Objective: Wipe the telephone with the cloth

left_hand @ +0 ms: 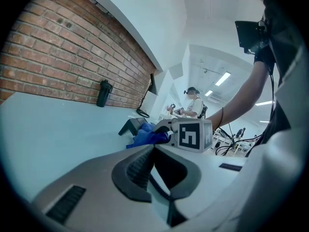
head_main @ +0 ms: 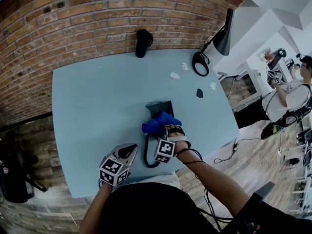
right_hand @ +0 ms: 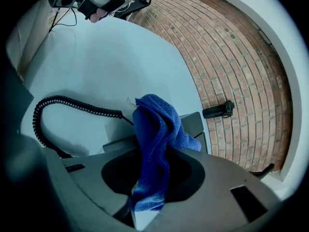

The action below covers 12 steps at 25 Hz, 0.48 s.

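A dark grey telephone (head_main: 159, 108) lies near the middle of the light blue table (head_main: 97, 101). Its coiled black cord (head_main: 146, 156) loops toward the near edge. My right gripper (head_main: 167, 130) is shut on a blue cloth (head_main: 157, 123), which rests against the phone's near side. In the right gripper view the cloth (right_hand: 157, 129) hangs out between the jaws of the right gripper (right_hand: 158, 151) and drapes over the telephone (right_hand: 195, 125); the cord (right_hand: 72, 103) curls at left. My left gripper (head_main: 127, 152) sits at the near edge, left of the cord, shut and holding nothing (left_hand: 153, 148).
A black cylinder (head_main: 143, 42) stands at the table's far edge by the brick wall. A black desk lamp (head_main: 222, 35) with a round base (head_main: 200, 63) is at the far right corner. Small white scraps (head_main: 174, 75) and a dark bit (head_main: 199, 92) lie nearby. A person (head_main: 287, 91) stands beyond.
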{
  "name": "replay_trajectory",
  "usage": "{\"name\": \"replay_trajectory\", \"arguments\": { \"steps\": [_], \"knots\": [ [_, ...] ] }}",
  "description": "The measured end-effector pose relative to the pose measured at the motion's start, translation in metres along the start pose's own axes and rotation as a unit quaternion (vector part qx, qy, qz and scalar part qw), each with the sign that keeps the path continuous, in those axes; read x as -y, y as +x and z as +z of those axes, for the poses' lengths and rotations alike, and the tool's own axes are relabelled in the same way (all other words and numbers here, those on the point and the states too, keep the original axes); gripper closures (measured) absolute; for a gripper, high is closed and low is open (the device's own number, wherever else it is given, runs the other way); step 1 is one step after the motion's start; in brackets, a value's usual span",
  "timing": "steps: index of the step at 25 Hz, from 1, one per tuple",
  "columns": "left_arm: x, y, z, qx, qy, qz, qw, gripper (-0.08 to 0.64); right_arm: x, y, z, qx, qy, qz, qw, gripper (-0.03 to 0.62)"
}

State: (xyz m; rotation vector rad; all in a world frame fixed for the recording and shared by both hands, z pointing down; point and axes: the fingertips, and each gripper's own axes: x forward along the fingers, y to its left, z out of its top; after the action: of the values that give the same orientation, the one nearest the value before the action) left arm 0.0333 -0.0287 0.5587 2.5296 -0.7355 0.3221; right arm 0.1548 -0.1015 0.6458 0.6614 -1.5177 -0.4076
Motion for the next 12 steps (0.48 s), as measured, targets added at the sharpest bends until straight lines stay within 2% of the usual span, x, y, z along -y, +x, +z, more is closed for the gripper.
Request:
{"name": "replay_trajectory", "arguments": {
  "steps": [12],
  "knots": [
    [0.001,0.001,0.000,-0.003,0.002,0.001,1.0000,0.554,-0.012,-0.004,-0.002,0.002,0.005,0.006,1.000,0.480]
  ]
}}
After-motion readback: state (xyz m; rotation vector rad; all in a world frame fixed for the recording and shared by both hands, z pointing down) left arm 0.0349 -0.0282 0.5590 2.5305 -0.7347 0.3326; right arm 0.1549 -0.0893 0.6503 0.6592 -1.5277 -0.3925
